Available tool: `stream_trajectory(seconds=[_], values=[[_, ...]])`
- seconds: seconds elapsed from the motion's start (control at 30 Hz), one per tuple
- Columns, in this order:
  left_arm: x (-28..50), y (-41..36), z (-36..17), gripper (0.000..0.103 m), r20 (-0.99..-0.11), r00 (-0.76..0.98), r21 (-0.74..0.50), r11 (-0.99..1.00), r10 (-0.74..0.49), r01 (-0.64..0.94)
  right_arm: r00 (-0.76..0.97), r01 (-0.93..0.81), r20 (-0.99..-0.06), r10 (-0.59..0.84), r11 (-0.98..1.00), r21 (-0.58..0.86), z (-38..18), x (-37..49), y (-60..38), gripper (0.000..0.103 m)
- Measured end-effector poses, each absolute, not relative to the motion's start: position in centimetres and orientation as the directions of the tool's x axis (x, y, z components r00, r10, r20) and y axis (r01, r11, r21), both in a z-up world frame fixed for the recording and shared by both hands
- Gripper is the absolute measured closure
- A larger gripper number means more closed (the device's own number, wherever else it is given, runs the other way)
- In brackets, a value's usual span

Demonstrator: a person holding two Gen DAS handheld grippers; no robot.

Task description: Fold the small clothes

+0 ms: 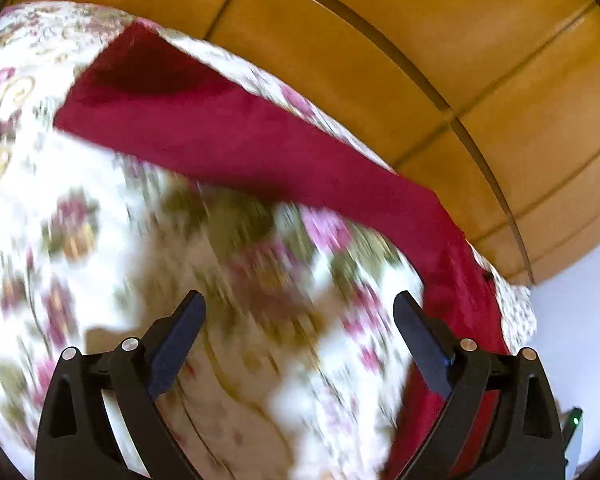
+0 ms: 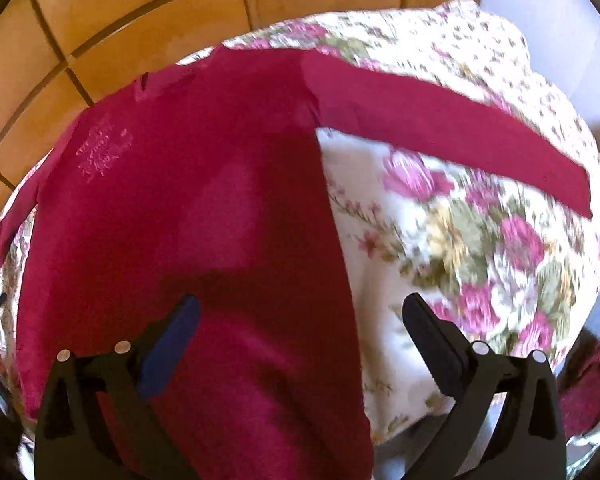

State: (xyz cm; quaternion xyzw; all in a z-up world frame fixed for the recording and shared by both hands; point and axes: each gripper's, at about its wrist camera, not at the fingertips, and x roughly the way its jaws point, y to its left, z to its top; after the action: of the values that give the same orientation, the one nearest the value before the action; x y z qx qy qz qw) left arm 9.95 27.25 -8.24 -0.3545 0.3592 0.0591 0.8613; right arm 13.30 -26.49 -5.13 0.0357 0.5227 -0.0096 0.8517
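Note:
A dark red long-sleeved top [image 2: 188, 216] lies flat on a floral cloth [image 2: 440, 240]. Its body fills the middle left of the right wrist view, with a pale print [image 2: 100, 152] near the far left. One sleeve [image 2: 460, 128] stretches out to the right. My right gripper [image 2: 300, 312] is open and empty above the top's near right edge. In the left wrist view a sleeve [image 1: 240, 136] runs from upper left to lower right across the floral cloth [image 1: 80, 220]. My left gripper [image 1: 300, 308] is open and empty above the cloth, near the sleeve.
Orange floor tiles [image 1: 420, 40] with dark joints lie beyond the covered surface's far edge; they also show in the right wrist view [image 2: 120, 20]. A pale wall [image 2: 560, 20] stands at the right. Another dark red fabric [image 2: 588, 384] sits at the lower right.

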Motion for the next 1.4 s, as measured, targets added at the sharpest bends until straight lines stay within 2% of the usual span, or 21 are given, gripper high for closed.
stream_trajectory(seconds=[0.13, 0.27, 0.37, 0.43, 0.5, 0.53, 0.6, 0.77, 1.03, 1.2, 1.4], values=[[11.2, 31.1, -8.8, 0.009, -0.633, 0.769, -0.604, 0.679, -0.092, -0.416, 0.473, 0.012, -0.880, -0.040, 0.999, -0.039, -5.3, 14.1, -24.5, 0.002], [12.0, 34.6, -10.0, 0.009, -0.590, 0.803, -0.700, 0.546, -0.081, -0.459, 0.463, 0.002, -0.886, -0.025, 1.000, -0.027, -5.9, 15.0, -23.3, 0.002], [13.6, 35.5, -9.5, 0.010, -0.590, 0.805, -0.696, 0.542, -0.058, -0.471, 0.455, 0.014, -0.890, -0.030, 1.000, -0.027, -6.4, 15.7, -23.0, 0.002], [14.3, 36.1, -9.2, 0.028, -0.599, 0.800, -0.682, 0.546, -0.035, -0.487, 0.447, 0.020, -0.894, -0.023, 1.000, -0.016, -6.7, 16.0, -23.0, 0.002], [15.5, 36.9, -9.5, 0.062, -0.637, 0.771, -0.656, 0.533, -0.011, -0.534, 0.425, 0.031, -0.905, -0.017, 1.000, -0.004, -7.3, 16.4, -23.0, 0.002], [15.8, 37.7, -9.8, 0.069, -0.644, 0.765, -0.663, 0.506, -0.012, -0.551, 0.410, 0.043, -0.912, -0.007, 0.999, 0.011, -7.7, 16.6, -23.2, 0.002], [16.5, 39.1, -10.1, 0.090, -0.652, 0.758, -0.677, 0.467, -0.022, -0.569, 0.389, 0.067, -0.921, 0.006, 0.997, 0.035, -8.2, 16.8, -23.5, 0.002], [17.8, 39.9, -7.3, 0.095, -0.659, 0.752, -0.601, 0.589, 0.016, -0.540, 0.366, 0.109, -0.930, 0.021, 0.992, 0.065, -8.7, 17.0, -24.0, 0.002], [20.1, 38.4, 1.1, 0.095, -0.552, 0.831, -0.596, 0.665, 0.068, -0.450, 0.363, 0.126, -0.931, 0.031, 0.989, 0.082, -9.1, 17.0, -24.1, 0.002], [21.9, 33.0, 4.6, 0.095, -0.478, 0.879, -0.587, 0.748, -0.011, -0.309, 0.354, 0.143, -0.935, 0.022, 0.987, 0.078, -9.2, 17.1, -24.1, 0.002], [23.3, 23.6, 6.8, 0.095, -0.425, 0.887, -0.532, 0.843, -0.181, -0.083, 0.375, 0.159, -0.927, 0.011, 0.984, 0.076, -9.2, 16.6, -23.9, 0.002]])
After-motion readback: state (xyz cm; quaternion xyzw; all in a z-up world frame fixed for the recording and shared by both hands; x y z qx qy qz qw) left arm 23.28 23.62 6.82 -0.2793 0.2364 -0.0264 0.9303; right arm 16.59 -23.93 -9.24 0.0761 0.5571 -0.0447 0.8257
